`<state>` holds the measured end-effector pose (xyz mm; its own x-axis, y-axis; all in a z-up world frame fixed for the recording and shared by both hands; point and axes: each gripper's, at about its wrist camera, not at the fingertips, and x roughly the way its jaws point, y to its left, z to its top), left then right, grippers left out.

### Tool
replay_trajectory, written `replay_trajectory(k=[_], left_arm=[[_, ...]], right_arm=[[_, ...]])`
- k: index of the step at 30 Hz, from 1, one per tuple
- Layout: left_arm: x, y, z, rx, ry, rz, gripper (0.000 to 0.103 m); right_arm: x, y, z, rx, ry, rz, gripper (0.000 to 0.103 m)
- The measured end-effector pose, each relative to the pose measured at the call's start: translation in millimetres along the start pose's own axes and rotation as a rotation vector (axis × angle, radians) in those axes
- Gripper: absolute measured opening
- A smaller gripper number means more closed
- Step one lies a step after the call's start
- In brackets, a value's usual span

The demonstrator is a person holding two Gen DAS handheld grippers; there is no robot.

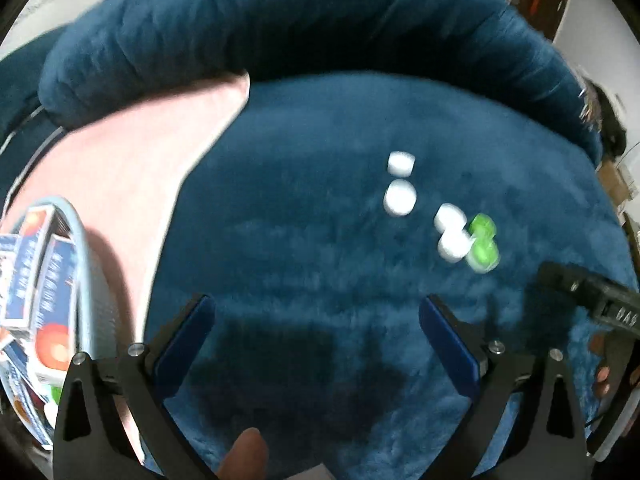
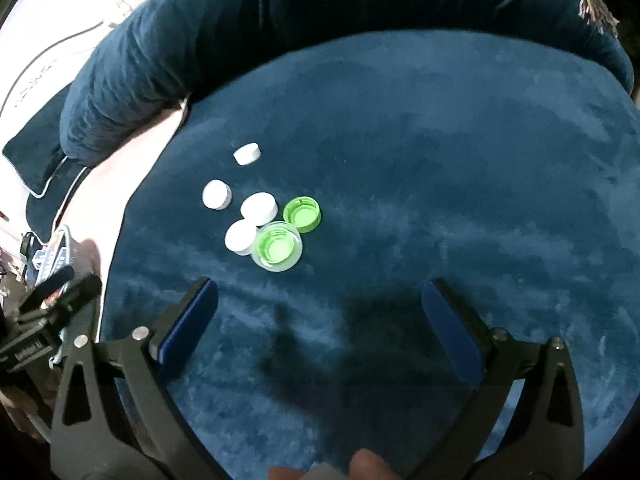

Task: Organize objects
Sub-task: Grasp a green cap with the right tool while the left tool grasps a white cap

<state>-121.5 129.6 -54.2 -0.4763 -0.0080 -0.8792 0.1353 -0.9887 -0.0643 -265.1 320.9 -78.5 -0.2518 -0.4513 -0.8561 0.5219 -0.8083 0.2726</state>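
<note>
Several bottle caps lie on a blue plush cushion (image 2: 440, 160). In the right wrist view there are white caps (image 2: 259, 208) in a loose group, a green cap (image 2: 302, 214) lying open side up, and a green cap inside a clear lid (image 2: 277, 246). My right gripper (image 2: 318, 320) is open and empty, just short of the caps. In the left wrist view the same white caps (image 1: 400, 199) and green caps (image 1: 483, 242) lie blurred ahead to the right. My left gripper (image 1: 316, 334) is open and empty above bare cushion.
A light blue basket (image 1: 82, 256) holding several printed boxes (image 1: 44, 280) sits at the left on a pink cloth (image 1: 132, 168). A thick blue bolster (image 1: 280, 20) rims the cushion's far side. The right gripper's body (image 1: 592, 300) shows at the right edge.
</note>
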Motion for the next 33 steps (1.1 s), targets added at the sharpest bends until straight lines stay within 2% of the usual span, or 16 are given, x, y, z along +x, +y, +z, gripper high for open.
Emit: replay_trajectory(k=[2, 6, 11, 16, 20, 23, 24, 25, 27, 30, 33], left_arm=[[16, -3, -2, 0.012, 0.05, 0.019, 0.103], [39, -8, 0, -0.022, 0.108, -0.016, 0.102], [53, -13, 23, -0.071, 0.133, -0.055, 0.102], [79, -18, 46, -0.09, 0.203, -0.066, 0.102], [92, -23, 57, -0.09, 0.193, -0.029, 0.102], [94, -31, 61, -0.067, 0.161, 0.005, 0.102], [94, -33, 62, -0.06, 0.149, 0.013, 0.102], [94, -35, 64, -0.058, 0.139, 0.013, 0.102], [93, -38, 67, -0.058, 0.124, 0.002, 0.102], [94, -49, 70, -0.026, 0.106, -0.017, 0.102], [101, -59, 75, -0.005, 0.109, -0.032, 0.102]], right_arm=[[8, -2, 3, 0.002, 0.013, -0.011, 0.103], [15, -7, 17, 0.035, 0.015, -0.011, 0.103], [28, -3, 36, 0.05, 0.02, -0.018, 0.103], [50, -4, 48, 0.055, 0.062, -0.052, 0.103], [69, -4, 49, 0.068, 0.107, -0.07, 0.102], [82, 2, 46, 0.035, 0.135, -0.121, 0.099], [83, 4, 45, 0.025, 0.13, -0.13, 0.087], [82, 5, 43, 0.011, 0.122, -0.145, 0.063], [77, 5, 41, -0.014, 0.099, -0.186, 0.031], [68, -12, 41, 0.057, 0.088, -0.107, 0.031], [58, -30, 39, 0.12, 0.079, -0.08, 0.031]])
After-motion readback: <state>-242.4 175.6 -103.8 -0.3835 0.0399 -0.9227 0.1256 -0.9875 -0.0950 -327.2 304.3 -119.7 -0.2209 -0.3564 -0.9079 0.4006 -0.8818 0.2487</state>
